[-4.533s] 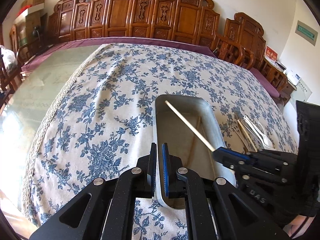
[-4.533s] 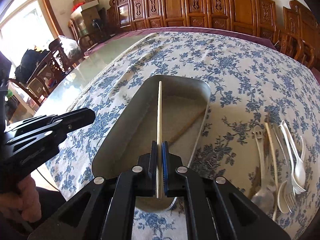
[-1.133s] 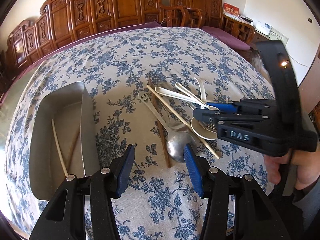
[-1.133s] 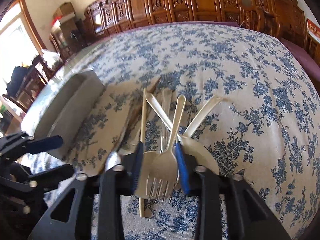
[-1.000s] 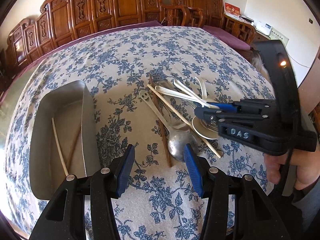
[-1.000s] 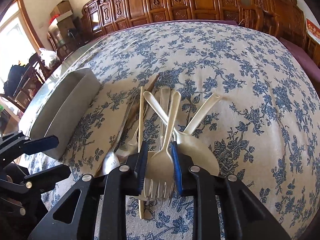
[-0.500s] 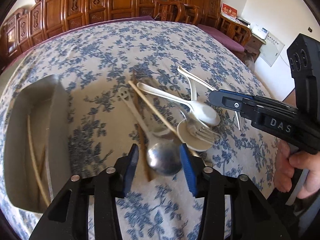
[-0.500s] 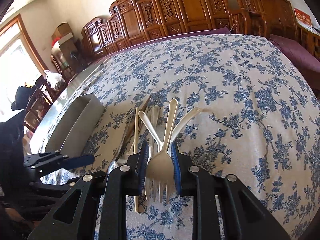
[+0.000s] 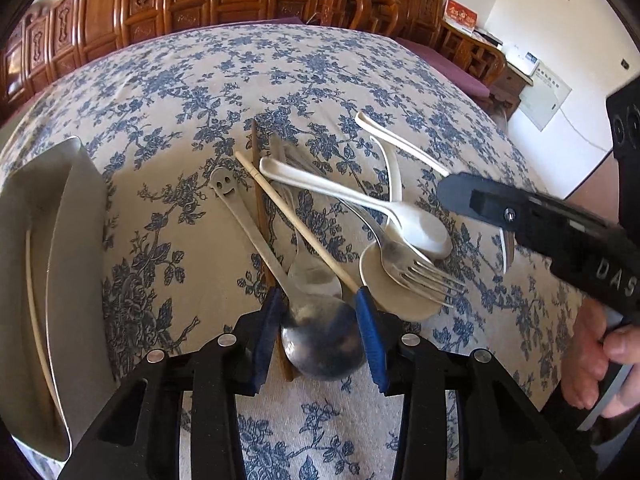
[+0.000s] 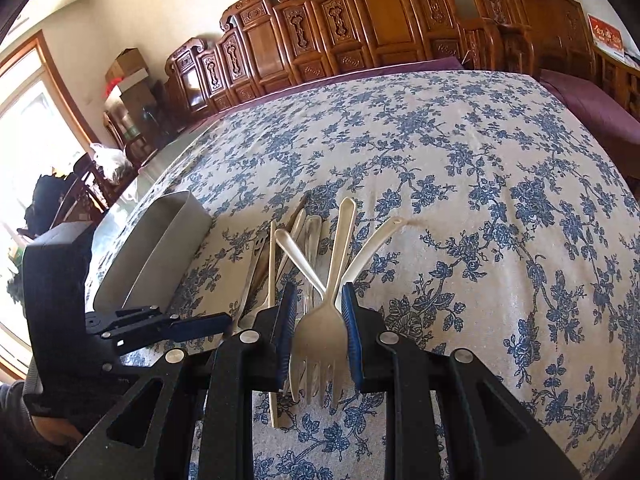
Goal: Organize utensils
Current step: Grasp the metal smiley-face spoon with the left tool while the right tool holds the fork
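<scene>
- Two claws work one heap of cutlery on a surface point(image 10: 500, 168) draped in a blue-flowered cloth point(image 9: 304, 60).
- The right claw point(image 10: 318, 330) pinches a pale fork point(image 10: 322, 332) by its broad neck between blue pads point(image 10: 286, 320), tines pointing back toward the camera and the handle running out over the heap.
- In the left wrist view that same claw point(image 9: 452, 192) reaches in from the right-hand edge, a hand point(image 9: 596, 360) on its grip; a sliver of the fork's tines shows beneath it.
- The left claw point(image 9: 320, 336) brackets the bowl of a metal spoon point(image 9: 324, 340) with a smiley face cut in its handle; the pads sit at the bowl's sides, but whether they press on it cannot be told.
- Just beyond lie a light chopstick point(image 9: 296, 220), a dark wooden chopstick point(image 9: 258, 200), a second metal spoon point(image 9: 316, 272), a metal fork point(image 9: 404, 256) and white plastic spoons point(image 9: 420, 228), crossing and touching one another.
- One more white spoon handle point(image 9: 400, 144) angles away toward the far right corner.
- A steel tray point(image 9: 76, 248) stands well apart near the left edge, a pale chopstick point(image 9: 34, 300) lying along its floor.
- Carved wooden chairs point(image 10: 360, 20) line the far edge.
- Several cardboard boxes point(image 10: 126, 66) are stacked by a window at the far left.
</scene>
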The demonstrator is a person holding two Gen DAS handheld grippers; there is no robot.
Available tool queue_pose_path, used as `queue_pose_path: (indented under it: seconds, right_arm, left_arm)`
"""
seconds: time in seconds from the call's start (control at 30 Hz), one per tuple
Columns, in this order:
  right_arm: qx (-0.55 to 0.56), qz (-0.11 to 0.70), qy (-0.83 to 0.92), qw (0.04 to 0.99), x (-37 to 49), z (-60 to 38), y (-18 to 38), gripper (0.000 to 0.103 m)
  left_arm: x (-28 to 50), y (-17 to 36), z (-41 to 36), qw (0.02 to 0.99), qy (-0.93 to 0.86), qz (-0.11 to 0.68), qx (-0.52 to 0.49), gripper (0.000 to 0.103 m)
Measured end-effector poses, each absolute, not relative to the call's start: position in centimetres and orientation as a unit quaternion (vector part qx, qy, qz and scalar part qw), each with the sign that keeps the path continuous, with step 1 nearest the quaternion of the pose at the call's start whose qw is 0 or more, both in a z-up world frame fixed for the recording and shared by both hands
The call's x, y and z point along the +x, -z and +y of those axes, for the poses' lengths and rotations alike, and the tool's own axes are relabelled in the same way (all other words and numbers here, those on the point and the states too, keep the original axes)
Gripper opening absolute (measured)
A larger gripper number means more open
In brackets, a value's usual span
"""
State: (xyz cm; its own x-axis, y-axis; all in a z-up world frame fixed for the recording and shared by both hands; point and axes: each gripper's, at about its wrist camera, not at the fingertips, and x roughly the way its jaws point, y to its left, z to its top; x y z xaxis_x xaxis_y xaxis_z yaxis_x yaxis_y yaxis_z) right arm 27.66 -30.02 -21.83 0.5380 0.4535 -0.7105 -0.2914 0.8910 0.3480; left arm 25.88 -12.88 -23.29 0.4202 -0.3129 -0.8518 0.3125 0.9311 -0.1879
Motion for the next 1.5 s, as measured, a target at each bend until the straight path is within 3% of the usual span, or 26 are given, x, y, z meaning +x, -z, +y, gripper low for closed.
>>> queue_pose_path:
  seconds: [0.27, 0.63, 0.8, 0.93, 1.1, 1.5]
  right_arm:
    - [0.095, 0.432, -0.212, 0.872, 27.8, -30.1, 21.9, 0.025]
    - [0.096, 0.432, -0.210, 0.872, 27.8, -30.1, 22.0, 0.025]
    - [0.095, 0.431, -0.211, 0.872, 27.6, -30.1, 21.9, 0.025]
    - [0.095, 0.430, -0.211, 0.873, 27.5, -30.2, 21.8, 0.025]
    - [0.095, 0.431, -0.210, 0.873, 27.6, -30.2, 21.8, 0.025]
    - [0.091, 0.432, -0.210, 0.872, 27.7, -30.0, 21.8, 0.025]
  left_arm:
    - [26.0, 22.6, -12.3, 0.837, 0.185, 0.515, -0.015, 0.000]
    - [26.7, 23.0, -12.2, 0.834, 0.161, 0.528, -0.020, 0.003]
    - [28.0, 23.6, -12.4, 0.828, 0.135, 0.544, -0.020, 0.029]
    - [28.4, 23.8, -13.2, 0.832, 0.123, 0.541, 0.004, 0.029]
    - [28.4, 23.8, -12.2, 0.835, 0.116, 0.537, -0.011, 0.008]
    - [26.8, 22.4, -10.8, 0.844, 0.122, 0.521, -0.021, 0.005]
